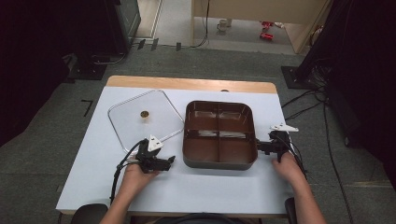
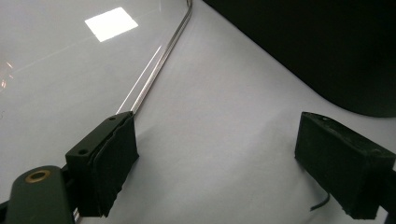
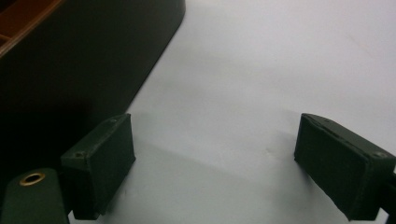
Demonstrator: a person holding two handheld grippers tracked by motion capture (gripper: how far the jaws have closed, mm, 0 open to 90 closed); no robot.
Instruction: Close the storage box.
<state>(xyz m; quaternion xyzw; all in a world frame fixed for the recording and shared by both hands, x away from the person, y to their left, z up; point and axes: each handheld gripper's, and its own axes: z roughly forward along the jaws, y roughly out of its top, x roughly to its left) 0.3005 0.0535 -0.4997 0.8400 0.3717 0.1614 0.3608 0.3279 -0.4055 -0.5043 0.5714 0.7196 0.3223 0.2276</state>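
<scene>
On white table [image 1: 93, 177], at 9 o'clock: clear lid [image 1: 140, 119], rim half lost against white. At 7 o'clock: left gripper [image 1: 171, 160], jaws wide, empty. Centre: brown divided tray [image 1: 219, 134]. At 3 o'clock: right gripper [image 1: 258, 147], wide, empty, tips hard to make out.

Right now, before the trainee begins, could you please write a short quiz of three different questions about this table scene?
1. True or false: the clear square glass lid with a metal rim lies on top of the brown four-compartment tray.
2. Multiple choice: the left gripper is (A) shut on the lid, (B) open above the white table, (C) inside the tray.
3. Fill in: the right gripper is held at the tray's ____ side, as the high view shows it.

Key: 1 false, the lid lies flat on the table to the left of the tray. 2 B. 3 right.
</scene>
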